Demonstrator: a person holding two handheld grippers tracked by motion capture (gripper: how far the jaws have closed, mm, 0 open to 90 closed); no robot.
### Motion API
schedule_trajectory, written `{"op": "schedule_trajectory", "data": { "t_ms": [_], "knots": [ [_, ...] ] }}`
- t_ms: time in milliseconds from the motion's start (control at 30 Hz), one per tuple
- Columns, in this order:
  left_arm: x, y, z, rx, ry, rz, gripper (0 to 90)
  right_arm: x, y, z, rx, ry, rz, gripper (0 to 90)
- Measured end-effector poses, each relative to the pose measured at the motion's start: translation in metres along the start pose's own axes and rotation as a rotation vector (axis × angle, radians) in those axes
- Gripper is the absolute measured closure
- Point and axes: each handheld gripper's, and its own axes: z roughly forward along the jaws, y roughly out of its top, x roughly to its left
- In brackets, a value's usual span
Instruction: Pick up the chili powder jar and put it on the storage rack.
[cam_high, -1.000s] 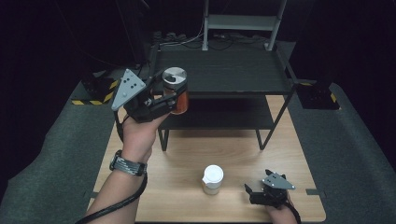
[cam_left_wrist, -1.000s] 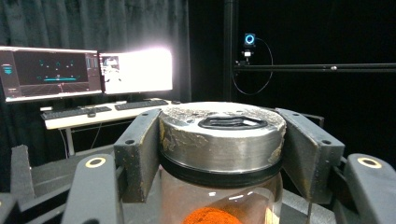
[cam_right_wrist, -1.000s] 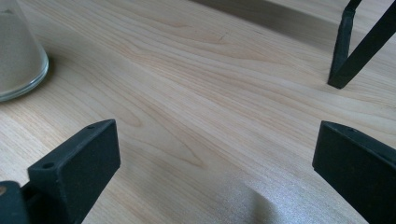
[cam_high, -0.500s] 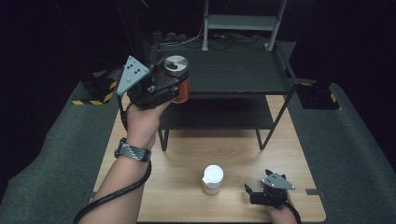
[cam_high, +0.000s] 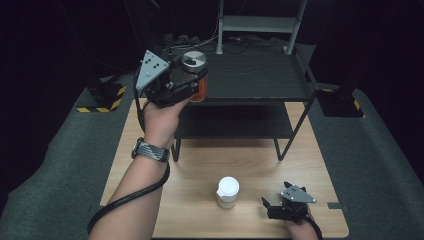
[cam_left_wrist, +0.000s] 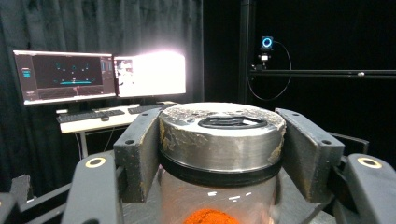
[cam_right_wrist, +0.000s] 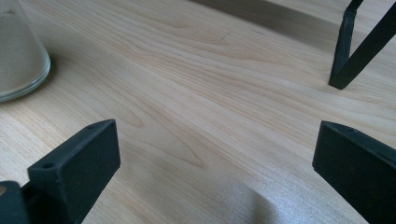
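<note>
Your left gripper (cam_left_wrist: 219, 154) had its two black jaws clamped on a jar (cam_left_wrist: 219, 186), one pad on each side just under the metal lid (cam_left_wrist: 222, 135), with orange powder showing through the glass at the bottom of the left gripper view. In the high view that jar (cam_high: 196, 75) sat in your left gripper (cam_high: 187, 82) in the upper left of the frame, raised at the left front corner of the black shelf's (cam_high: 260, 80) top level; whether its base touched the shelf I could not tell. Your right gripper (cam_right_wrist: 215, 154) held nothing, its jaws standing wide apart over bare wood, low on the table (cam_high: 200, 165) at the lower right of the high view (cam_high: 282, 205). A second jar with a white lid (cam_high: 228, 192) stood on the table just left of it, untouched. By my reading you were halfway: one jar lifted and about to be shelved, the white-lidded one left to handle.
</note>
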Motion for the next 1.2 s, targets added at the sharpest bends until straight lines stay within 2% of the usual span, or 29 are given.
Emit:
{"op": "schedule_trajectory", "data": {
  "t_ms": [233, 367, 933, 1200],
  "knots": [
    [0.000, -0.001, 0.010, -0.001, 0.011, 0.009, 35.0, -0.001, 0.000, 0.000, 0.001, 0.003, 0.003, 0.0],
    [-0.001, -0.005, 0.014, -0.014, 0.016, 0.001, 35.0, -0.001, 0.000, 0.000, 0.001, 0.005, 0.004, 0.0],
    [-0.007, -0.005, 0.036, 0.021, 0.033, 0.018, 35.0, -0.002, 0.000, 0.000, -0.002, 0.007, 0.006, 0.0],
    [-0.005, -0.007, 0.039, 0.018, 0.036, 0.002, 35.0, -0.002, -0.001, 0.000, -0.003, 0.008, 0.007, 0.0]
  ]
}}
